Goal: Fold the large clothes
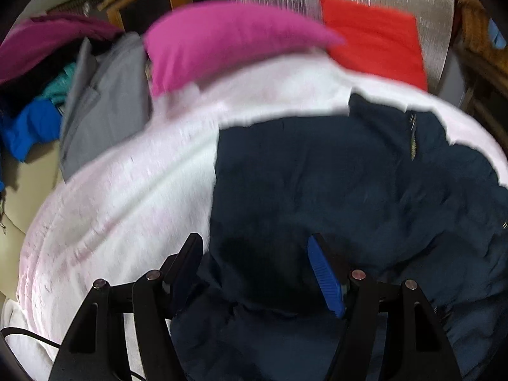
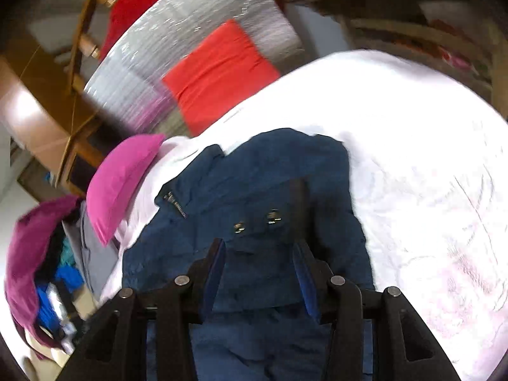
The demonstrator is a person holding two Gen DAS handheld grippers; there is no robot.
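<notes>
While one navy jacket (image 2: 254, 197) lies flat; one pink pillow (image 2: 122, 184); one red cushion (image 2: 219, 73).

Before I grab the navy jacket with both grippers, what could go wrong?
1. Both grippers, left and right, hover open over the navy jacket; closing could pinch the white quilt too.
2. The zipper and snaps may catch.
3. Both views are blurred.

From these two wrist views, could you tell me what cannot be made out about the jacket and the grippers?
- Navy jacket: its near end runs behind the gripper frames and off the bottom edge in both views.
- Left gripper: whether it touches the fabric is unclear; blur and dark cloth hide it.
- Right gripper: the same.
- Clothes pile: blurred, at the left edge.
</notes>
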